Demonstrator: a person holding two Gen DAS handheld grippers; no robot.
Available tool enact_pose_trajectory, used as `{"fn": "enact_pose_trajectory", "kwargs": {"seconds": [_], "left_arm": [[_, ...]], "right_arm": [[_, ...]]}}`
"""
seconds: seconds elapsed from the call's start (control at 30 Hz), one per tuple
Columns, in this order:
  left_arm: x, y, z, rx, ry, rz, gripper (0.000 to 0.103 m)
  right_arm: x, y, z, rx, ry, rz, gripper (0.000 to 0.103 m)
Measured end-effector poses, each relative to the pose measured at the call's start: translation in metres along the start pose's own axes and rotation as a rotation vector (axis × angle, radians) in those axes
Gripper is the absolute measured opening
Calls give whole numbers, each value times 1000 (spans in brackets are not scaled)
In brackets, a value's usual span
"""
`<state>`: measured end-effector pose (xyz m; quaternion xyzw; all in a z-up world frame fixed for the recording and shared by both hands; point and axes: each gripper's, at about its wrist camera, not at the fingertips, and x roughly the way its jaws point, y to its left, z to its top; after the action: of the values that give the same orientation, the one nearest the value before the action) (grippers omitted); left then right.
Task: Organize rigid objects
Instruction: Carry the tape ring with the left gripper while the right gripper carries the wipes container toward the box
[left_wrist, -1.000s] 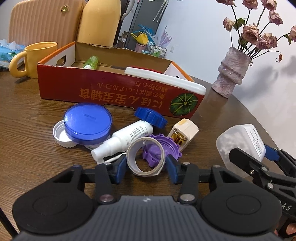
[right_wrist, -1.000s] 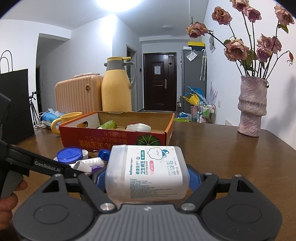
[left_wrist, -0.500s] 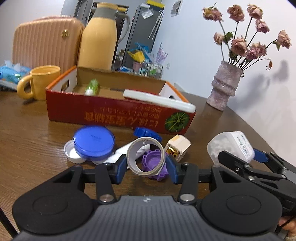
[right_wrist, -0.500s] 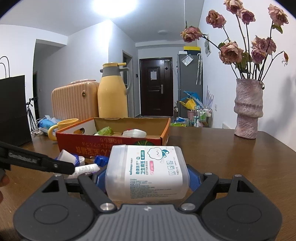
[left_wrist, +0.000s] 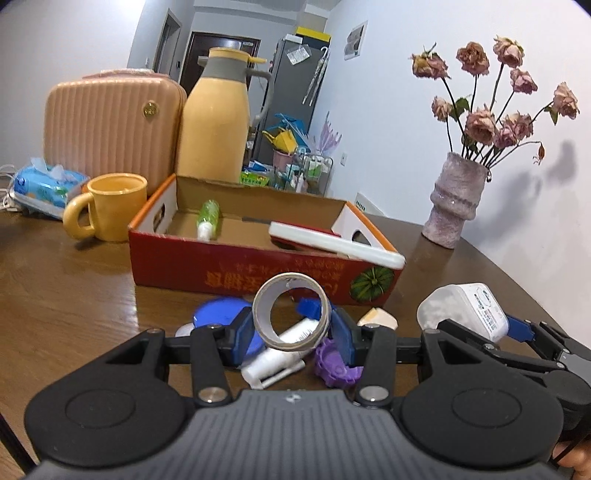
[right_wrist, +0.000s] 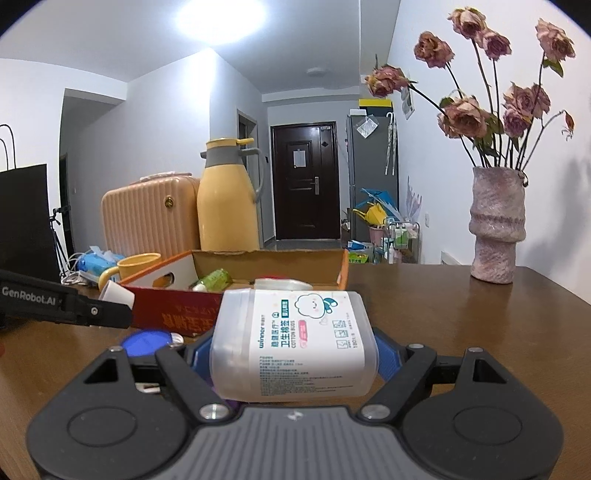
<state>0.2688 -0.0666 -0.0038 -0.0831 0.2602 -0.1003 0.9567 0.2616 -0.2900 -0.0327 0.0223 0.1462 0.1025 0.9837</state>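
Note:
My left gripper (left_wrist: 291, 326) is shut on a pale tape ring (left_wrist: 258, 314), held upright above the table just short of the red cardboard box (left_wrist: 258, 266). A green bottle (left_wrist: 208, 218) and a flat white case (left_wrist: 332, 243) lie in the box. Below the ring sit a blue lid (left_wrist: 218, 312), a white spray bottle (left_wrist: 284, 350), a purple cap (left_wrist: 332, 365) and a white plug (left_wrist: 378, 317). My right gripper (right_wrist: 295, 354) is shut on a clear cotton bud box (right_wrist: 295, 343), to the right of the left one and above the table.
Behind the red box stand a yellow mug (left_wrist: 110, 206), a yellow thermos jug (left_wrist: 218, 118) and a pink suitcase (left_wrist: 107, 122). A tissue pack (left_wrist: 44, 188) lies far left. A vase (left_wrist: 454, 206) with dried roses stands at the back right by the wall.
My left gripper has lifted the tape ring off the table and tipped up towards the red box. The right gripper has stayed almost still with the cotton bud box.

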Motion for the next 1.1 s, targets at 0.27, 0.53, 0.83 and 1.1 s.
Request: {"fn": "enact_pose_trajectory", "kwargs": {"seconds": [0.27, 0.53, 0.83, 1.1], "left_arm": [[-5, 14, 27, 3, -46, 19, 46], [7, 30, 60, -21, -103, 39, 46], [38, 42, 85, -43, -124, 81, 46], [67, 48, 101, -51, -134, 123, 46]], "right_arm": [[11, 24, 29, -13, -43, -3, 82], [39, 45, 51, -37, -51, -11, 82], [75, 55, 64, -40, -43, -18, 82], [105, 55, 75, -43, -37, -23, 82]]}}
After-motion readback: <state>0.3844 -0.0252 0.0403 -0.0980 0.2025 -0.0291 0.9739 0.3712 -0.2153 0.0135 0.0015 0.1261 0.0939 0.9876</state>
